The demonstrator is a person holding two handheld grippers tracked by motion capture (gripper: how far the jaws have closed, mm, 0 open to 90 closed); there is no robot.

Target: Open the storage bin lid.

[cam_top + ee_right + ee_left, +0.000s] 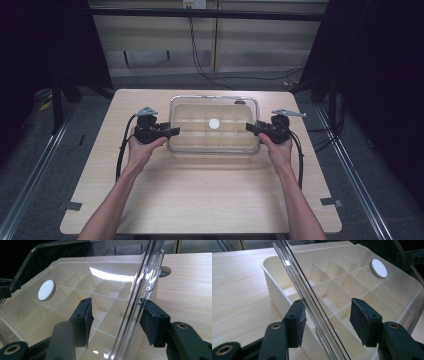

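Both grippers are straddling the lid edges of a divided box.

Left gripper (172, 131) and right gripper (248, 127) are standing about half open, pads (296, 323) either side of the clear lid (312, 305) rim but not pressing it. Beyond them, the box (215, 148) is sitting mid-table (200, 200), a white disc (214, 123) on the lid. Uneven closing could be tilting the slick lid, letting it slip free or dragging the box.

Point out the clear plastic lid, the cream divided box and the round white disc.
Clear plastic lid (312, 305): left gripper view, its edge.
Cream divided box (272, 282): left gripper view, outer wall.
Round white disc (214, 123): high view, its centre.
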